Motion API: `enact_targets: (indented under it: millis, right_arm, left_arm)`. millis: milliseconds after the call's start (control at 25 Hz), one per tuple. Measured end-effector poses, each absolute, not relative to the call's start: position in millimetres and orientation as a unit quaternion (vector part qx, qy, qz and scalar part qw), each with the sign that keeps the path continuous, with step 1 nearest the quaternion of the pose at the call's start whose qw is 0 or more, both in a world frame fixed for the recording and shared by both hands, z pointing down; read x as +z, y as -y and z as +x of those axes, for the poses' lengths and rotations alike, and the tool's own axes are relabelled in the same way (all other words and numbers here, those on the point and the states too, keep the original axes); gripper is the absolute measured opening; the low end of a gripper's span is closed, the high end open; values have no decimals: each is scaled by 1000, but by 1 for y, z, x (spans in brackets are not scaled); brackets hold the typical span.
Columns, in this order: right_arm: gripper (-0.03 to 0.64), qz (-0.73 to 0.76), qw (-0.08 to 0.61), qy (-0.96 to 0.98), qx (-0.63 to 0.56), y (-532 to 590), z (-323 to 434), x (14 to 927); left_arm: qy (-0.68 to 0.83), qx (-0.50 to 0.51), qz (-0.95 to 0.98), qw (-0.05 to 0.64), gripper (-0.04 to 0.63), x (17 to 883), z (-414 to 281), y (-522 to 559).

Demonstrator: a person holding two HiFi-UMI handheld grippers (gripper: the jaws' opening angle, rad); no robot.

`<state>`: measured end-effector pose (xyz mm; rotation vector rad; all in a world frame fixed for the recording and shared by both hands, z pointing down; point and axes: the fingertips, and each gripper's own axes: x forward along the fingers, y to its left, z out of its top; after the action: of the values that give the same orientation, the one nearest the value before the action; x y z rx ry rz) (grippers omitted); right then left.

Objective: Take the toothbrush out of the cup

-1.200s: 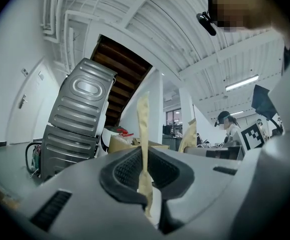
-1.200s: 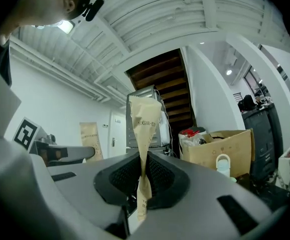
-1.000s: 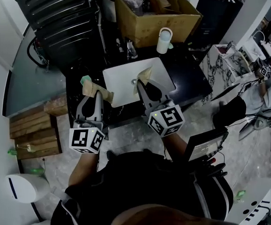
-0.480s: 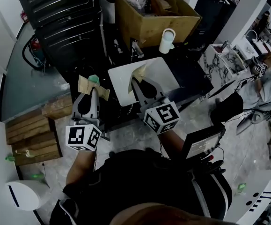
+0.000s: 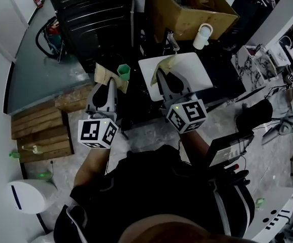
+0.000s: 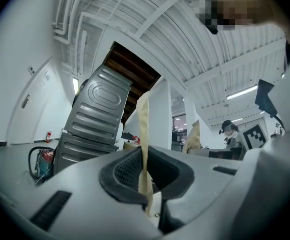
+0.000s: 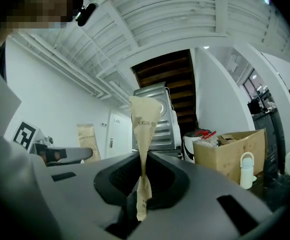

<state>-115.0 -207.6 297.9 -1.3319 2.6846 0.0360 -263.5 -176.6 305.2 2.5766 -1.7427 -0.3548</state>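
Observation:
A small green cup (image 5: 123, 72) stands on the dark counter; no toothbrush shows in it. My left gripper (image 5: 110, 83) is just left of the cup, shut on a tan paper piece (image 5: 105, 74). The left gripper view shows this paper (image 6: 143, 134) as a thin strip pinched between the pads. Over the near edge of the white basin (image 5: 192, 77), my right gripper (image 5: 164, 76) is shut on a printed tan paper wrapper (image 5: 166, 65). In the right gripper view that wrapper (image 7: 145, 134) stands up from the shut jaws.
A faucet (image 5: 172, 40), a white jug (image 5: 203, 36) and an open cardboard box (image 5: 197, 9) sit behind the basin. A black ribbed appliance (image 5: 95, 9) stands at the back left. Wooden boards (image 5: 35, 130) and a white bin (image 5: 27, 199) are on the floor at left.
Both grippers have travelled level with their paper pieces still pinched. The green cup now lies right of the left gripper's paper rather than left of it. Jaws unchanged.

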Motion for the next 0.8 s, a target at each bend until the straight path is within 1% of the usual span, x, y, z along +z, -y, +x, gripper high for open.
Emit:
enact_targets:
  millis: [160, 400, 800]
  right_arm:
    - [40, -439, 73, -895, 17, 214, -131, 297]
    - [40, -427, 73, -901, 4, 234, -135, 301]
    - [40, -409, 70, -910, -5, 268, -128, 300]
  left_arm:
    - [567, -110, 816, 7, 25, 309, -285, 181]
    - [589, -110, 800, 19, 26, 319, -297, 196]
    - [603, -113, 789, 26, 25, 320, -292, 239]
